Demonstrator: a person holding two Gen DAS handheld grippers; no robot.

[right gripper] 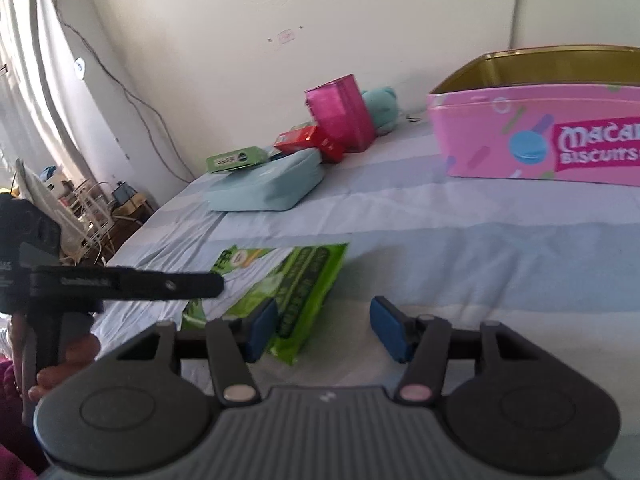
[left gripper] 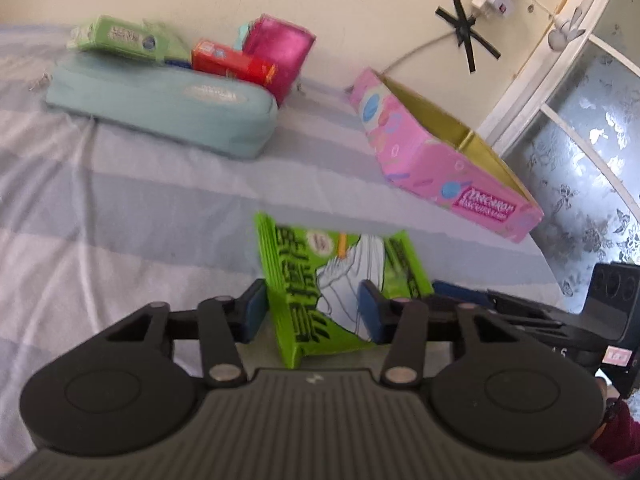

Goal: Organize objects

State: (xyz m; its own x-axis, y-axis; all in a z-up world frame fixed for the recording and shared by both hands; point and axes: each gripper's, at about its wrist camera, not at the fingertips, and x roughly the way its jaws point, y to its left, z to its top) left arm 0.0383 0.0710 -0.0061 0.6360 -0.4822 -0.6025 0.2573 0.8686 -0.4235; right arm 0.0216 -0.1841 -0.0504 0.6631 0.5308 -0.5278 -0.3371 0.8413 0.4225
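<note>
Left gripper [left gripper: 312, 314] clamps the green packet [left gripper: 340, 280] at lower centre; right gripper [right gripper: 324, 330] stands apart beside it; pink biscuit tin [right gripper: 536, 132] upper right.

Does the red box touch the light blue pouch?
Touching. In the left wrist view, the red box lies on top of the light blue pouch, with no gap visible.

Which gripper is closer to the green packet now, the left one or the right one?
Left. The left gripper has the green packet between its pads, gripping it. The right gripper is beside the packet, open, touching nothing.
</note>
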